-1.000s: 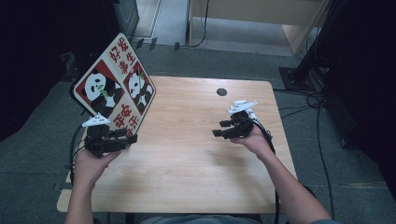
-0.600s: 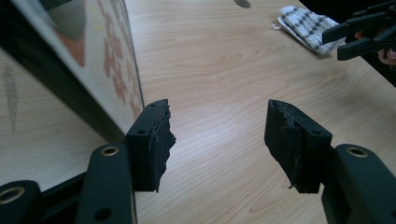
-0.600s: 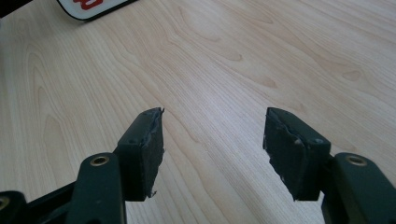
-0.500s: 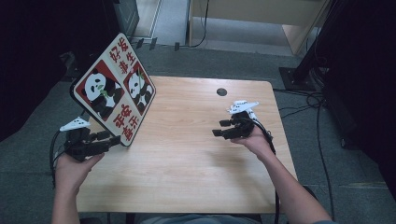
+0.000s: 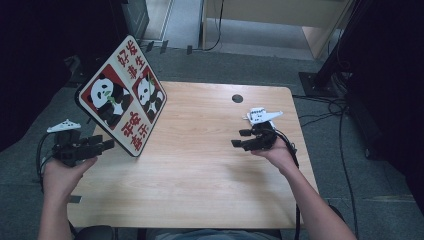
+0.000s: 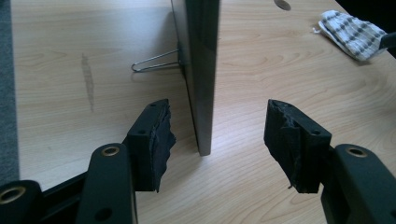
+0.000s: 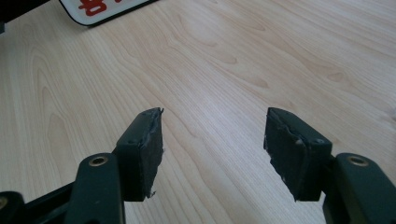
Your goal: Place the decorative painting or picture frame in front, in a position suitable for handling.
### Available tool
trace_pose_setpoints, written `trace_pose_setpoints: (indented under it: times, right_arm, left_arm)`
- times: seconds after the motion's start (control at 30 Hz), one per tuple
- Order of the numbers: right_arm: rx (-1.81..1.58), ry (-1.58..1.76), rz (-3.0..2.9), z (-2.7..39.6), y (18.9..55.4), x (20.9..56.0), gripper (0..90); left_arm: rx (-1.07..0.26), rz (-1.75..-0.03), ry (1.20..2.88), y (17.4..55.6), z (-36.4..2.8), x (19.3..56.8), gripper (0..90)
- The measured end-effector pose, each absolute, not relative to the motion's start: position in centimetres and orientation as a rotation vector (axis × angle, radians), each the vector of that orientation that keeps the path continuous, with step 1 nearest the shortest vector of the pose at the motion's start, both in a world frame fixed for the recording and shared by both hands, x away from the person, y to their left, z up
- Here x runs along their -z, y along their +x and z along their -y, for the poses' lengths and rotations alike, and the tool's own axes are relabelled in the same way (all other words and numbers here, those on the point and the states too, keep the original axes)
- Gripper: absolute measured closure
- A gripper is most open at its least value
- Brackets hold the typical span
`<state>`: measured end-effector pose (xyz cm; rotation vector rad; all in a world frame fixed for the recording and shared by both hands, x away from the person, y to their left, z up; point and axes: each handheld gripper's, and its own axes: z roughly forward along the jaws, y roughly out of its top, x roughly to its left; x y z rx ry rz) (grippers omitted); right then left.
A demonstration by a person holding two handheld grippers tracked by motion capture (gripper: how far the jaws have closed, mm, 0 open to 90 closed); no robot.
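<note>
Tongs of both hands gape: left tongs (image 6: 217, 142) facing panda sign's (image 6: 201, 70) edge, right tongs (image 7: 212, 151) over table (image 7: 233, 56).

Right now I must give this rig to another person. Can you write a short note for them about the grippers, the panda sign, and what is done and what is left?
Left gripper: open, at the left edge of the table, its jaws on either side of the near edge of the panda sign, pads not pressing on it.
Right gripper: open, holding nothing, over bare wood at the right side of the table.
Panda sign: standing tilted on the table's left part, propped by a wire leg behind it.
Done: the sign stands by itself.
Left: probably either close on the sign's edge to move it, or draw the left gripper away.
</note>
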<state>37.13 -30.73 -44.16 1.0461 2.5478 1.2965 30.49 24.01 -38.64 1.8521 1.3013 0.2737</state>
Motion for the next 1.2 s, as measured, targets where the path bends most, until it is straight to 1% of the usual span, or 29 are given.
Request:
trace_pose_setpoints:
  times: [0.6,1.0,1.2]
  right_arm:
    - [-1.265,1.047,-2.576,30.6,37.2,44.8,38.7]
    - [-1.254,1.052,-2.583,30.5,37.1,44.9,38.7]
    - [-1.238,1.056,-2.597,30.5,37.3,45.2,38.9]
  left_arm:
    - [-0.276,-1.313,1.844,34.8,-25.0,33.3,41.3]
    - [-0.283,-1.316,1.882,37.8,-25.0,29.5,41.1]
    - [-0.29,-1.311,1.909,39.8,-24.7,27.3,41.0]
